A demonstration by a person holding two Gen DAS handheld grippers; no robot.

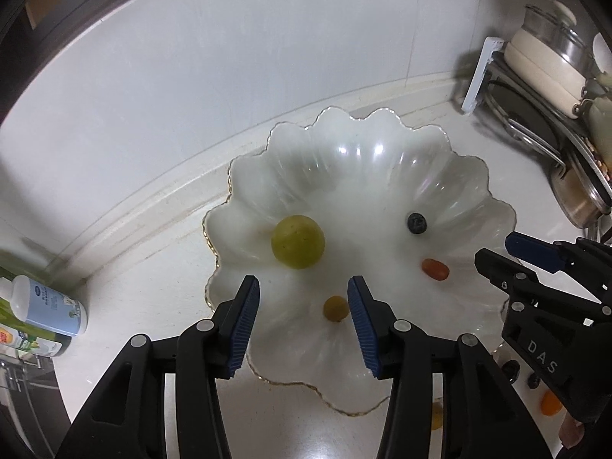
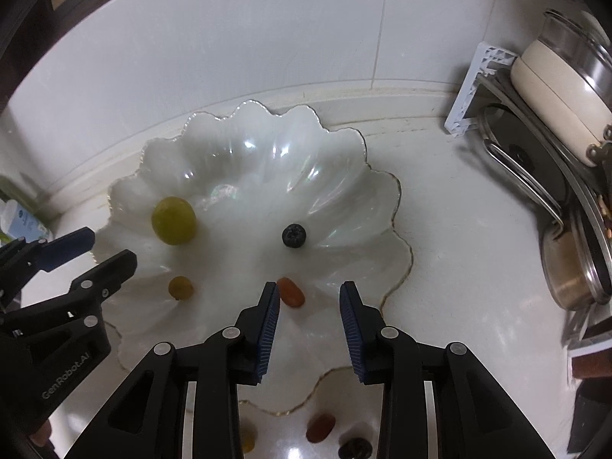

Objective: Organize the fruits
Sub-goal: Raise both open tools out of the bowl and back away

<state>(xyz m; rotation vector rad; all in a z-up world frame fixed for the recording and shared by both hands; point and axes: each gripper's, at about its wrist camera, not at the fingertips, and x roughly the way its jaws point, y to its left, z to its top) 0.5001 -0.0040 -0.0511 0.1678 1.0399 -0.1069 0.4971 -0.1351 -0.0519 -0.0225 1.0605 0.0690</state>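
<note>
A white scalloped glass dish (image 1: 382, 145) (image 2: 344, 160) sits on the counter. In it lie a large green fruit (image 1: 298, 242) (image 2: 174, 220), a blueberry (image 1: 417, 223) (image 2: 294, 235), an orange-red cherry tomato (image 1: 435, 269) (image 2: 291, 292) and a small yellow tomato (image 1: 336, 308) (image 2: 180, 287). My left gripper (image 1: 304, 325) is open and empty above the dish's near side. My right gripper (image 2: 309, 329) is open and empty over the dish's near right part, the orange-red tomato just beyond its left finger. Loose fruits lie on the counter before the dish: a red one (image 2: 320, 427), a dark one (image 2: 355, 449), an orange one (image 1: 550, 403).
A rack with a cream pot (image 2: 554, 84) and steel pans (image 2: 573, 264) stands at the right. Bottles (image 1: 49, 306) lie at the left counter edge. A white tiled wall (image 2: 267, 38) rises behind the dish.
</note>
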